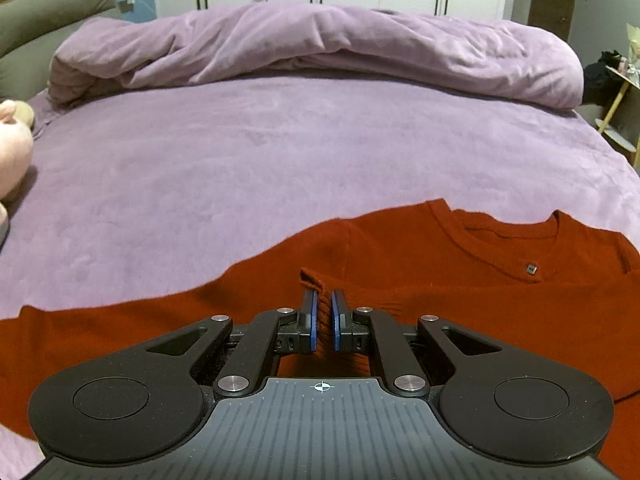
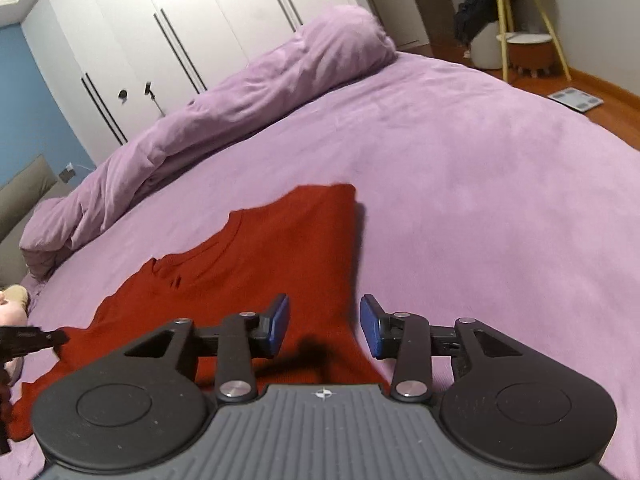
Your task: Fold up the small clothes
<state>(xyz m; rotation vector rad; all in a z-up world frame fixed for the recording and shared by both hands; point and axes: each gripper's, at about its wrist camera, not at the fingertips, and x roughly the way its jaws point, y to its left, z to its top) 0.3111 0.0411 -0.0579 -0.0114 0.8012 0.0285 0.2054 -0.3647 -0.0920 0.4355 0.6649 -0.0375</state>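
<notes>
A rust-red knit sweater [image 1: 440,264] lies on the purple bed, neckline toward the far side. My left gripper [image 1: 324,304] is shut on a ribbed cuff or hem edge of the sweater, held over the sweater's body. The sweater also shows in the right wrist view [image 2: 280,256], with its folded right edge running down to the gripper. My right gripper [image 2: 324,320] is open and empty, just above that right edge. The tip of the left gripper shows at the left edge of the right wrist view [image 2: 36,340].
The purple bed sheet [image 1: 280,152] spreads around the sweater. A rolled purple duvet [image 1: 320,44] lies along the far side. A pink plush toy [image 1: 12,148] sits at the left. A stool and side table [image 2: 524,40] stand on the floor beyond the bed, with a scale [image 2: 576,100].
</notes>
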